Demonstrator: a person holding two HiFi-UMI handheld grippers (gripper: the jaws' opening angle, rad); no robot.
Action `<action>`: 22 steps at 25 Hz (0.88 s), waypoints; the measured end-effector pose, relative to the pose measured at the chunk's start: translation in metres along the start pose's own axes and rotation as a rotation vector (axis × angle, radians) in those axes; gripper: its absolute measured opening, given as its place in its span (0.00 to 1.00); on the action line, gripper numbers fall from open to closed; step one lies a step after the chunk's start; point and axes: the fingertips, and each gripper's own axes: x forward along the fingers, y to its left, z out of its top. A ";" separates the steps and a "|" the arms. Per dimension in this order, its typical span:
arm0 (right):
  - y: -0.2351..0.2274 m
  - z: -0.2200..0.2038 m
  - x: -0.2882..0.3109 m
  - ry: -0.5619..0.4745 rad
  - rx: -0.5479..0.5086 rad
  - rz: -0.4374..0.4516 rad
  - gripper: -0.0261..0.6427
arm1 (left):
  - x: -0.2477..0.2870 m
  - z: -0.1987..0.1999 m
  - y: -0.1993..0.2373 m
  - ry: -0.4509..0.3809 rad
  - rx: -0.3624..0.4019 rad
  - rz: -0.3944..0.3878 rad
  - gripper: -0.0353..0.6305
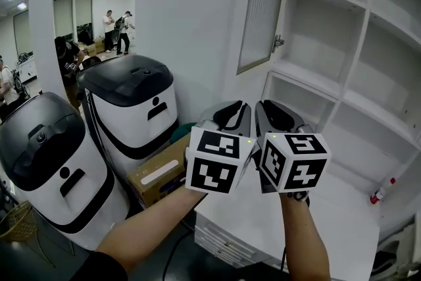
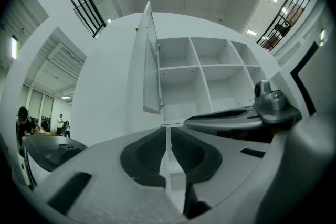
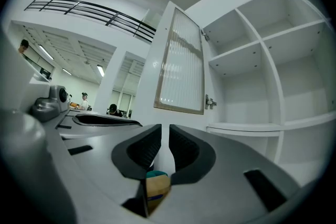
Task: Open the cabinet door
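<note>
Your two forearms come up from the bottom edge of the head view, side by side, and both grippers point level toward the cabinet. The left gripper (image 1: 235, 108) and right gripper (image 1: 268, 108) sit just beside each other at frame centre, their marker cubes almost touching. The left jaws are pressed almost together, with only a sliver of white between them and nothing in them. The right jaws stand a narrow gap apart, also empty.

The door (image 1: 262, 6) is at top centre, above and beyond the jaw tips and apart from both grippers. It already stands open, swung out to the left, so its ribbed pane faces you edge-on in the left gripper view. Its small metal catch (image 1: 278, 43) sticks out on the edge toward the shelves (image 1: 322, 29), which fill the upper right.

Under your right hand lies a white counter (image 1: 342, 227), with a small red-tipped thing (image 1: 381, 193) at its right end. At left stand two white-and-black machines (image 1: 131, 108) and a cardboard box (image 1: 158, 174). People (image 1: 118, 29) stand far off at upper left.
</note>
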 end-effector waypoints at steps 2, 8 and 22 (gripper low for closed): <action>-0.012 -0.004 -0.007 0.009 0.000 -0.021 0.11 | 0.007 -0.001 -0.013 0.002 -0.005 -0.024 0.11; -0.044 -0.010 -0.026 0.027 -0.009 -0.063 0.10 | 0.025 0.000 -0.048 0.002 -0.009 -0.073 0.10; -0.105 -0.017 -0.057 0.033 0.003 -0.128 0.07 | 0.060 0.001 -0.108 0.007 -0.005 -0.141 0.07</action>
